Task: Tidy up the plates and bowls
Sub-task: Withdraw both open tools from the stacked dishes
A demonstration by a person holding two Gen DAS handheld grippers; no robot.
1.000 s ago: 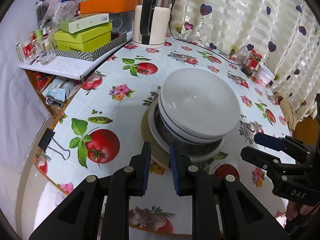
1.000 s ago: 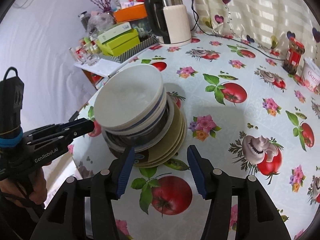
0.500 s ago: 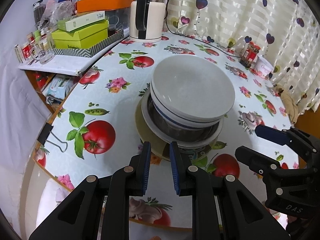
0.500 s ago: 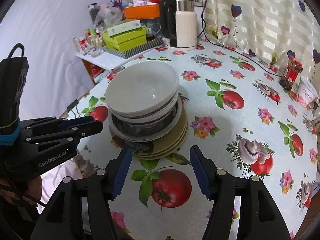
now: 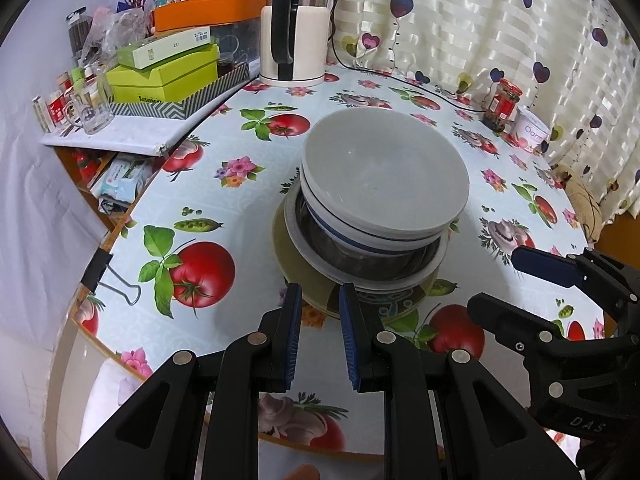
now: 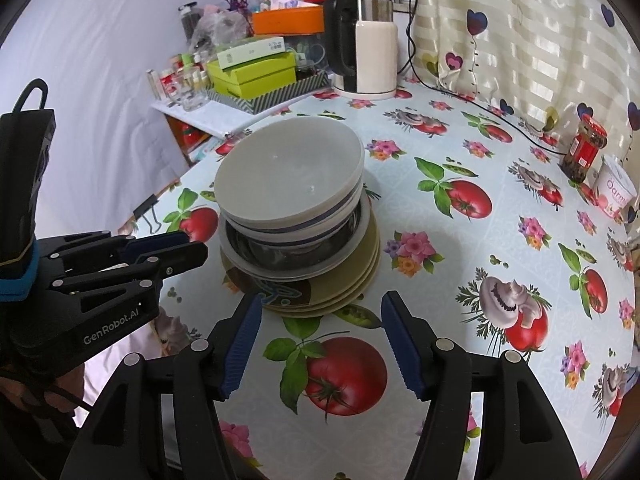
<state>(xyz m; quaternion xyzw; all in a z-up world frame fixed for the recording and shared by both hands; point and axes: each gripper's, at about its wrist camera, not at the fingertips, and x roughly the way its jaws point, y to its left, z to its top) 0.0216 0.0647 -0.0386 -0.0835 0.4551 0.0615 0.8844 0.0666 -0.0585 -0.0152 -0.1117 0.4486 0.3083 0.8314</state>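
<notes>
One stack stands on the table: a white bowl on top, a blue-banded bowl under it, then a steel bowl, a white plate and several olive plates. My left gripper is empty, its jaws a narrow gap apart, just in front of the stack's near edge. My right gripper is open and empty, in front of the olive plates. Each gripper shows in the other's view, to the stack's side.
A white kettle stands at the back. A shelf with green boxes and a glass mug is on the left. A red jar and a white tub stand by the curtain. A binder clip grips the table's edge.
Both grippers have drawn back a little from the stack and risen. The stack has not moved. Both jaws kept their openings.
</notes>
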